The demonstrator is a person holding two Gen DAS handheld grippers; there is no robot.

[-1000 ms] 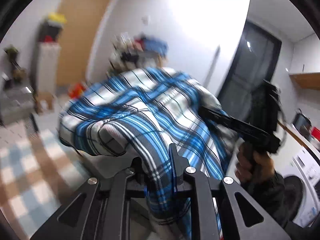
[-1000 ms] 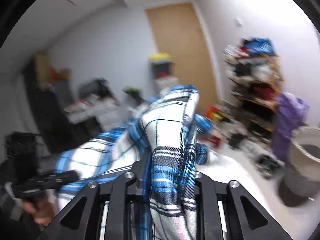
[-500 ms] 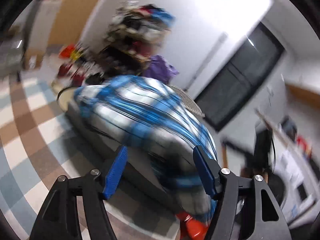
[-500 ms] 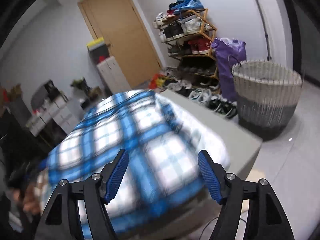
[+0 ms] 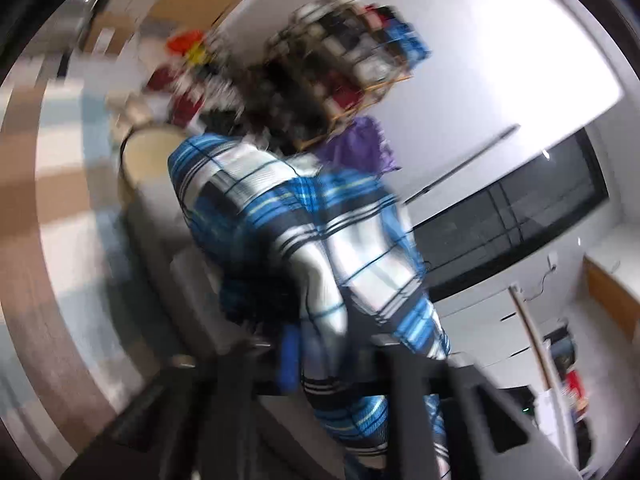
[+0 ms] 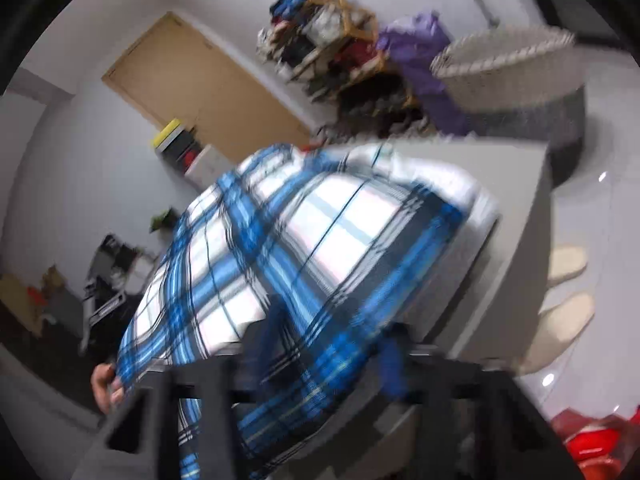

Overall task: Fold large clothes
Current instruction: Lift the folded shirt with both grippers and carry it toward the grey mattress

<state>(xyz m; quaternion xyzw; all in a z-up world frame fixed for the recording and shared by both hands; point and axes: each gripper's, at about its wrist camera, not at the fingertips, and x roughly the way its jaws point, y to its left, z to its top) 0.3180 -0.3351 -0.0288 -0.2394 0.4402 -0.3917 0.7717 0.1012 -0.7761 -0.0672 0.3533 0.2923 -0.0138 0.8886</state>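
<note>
So that's one blue plaid shirt (image 6: 304, 240), one grey counter (image 6: 516, 184), one wicker basket (image 6: 508, 60), one shoe rack (image 6: 332, 40), one wooden door (image 6: 208, 88), and two pale slippers (image 6: 566, 292).

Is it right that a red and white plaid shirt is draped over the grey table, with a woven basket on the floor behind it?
Not quite: the plaid shirt is blue and white, not red. The right wrist view shows it draped over the grey table, with the woven basket on the floor behind.

The blue plaid garment (image 6: 304, 248) billows over the grey table (image 6: 516, 216), blocking it; bare tabletop shows only along its far right edge, with the wicker basket (image 6: 516, 68) beyond
</note>
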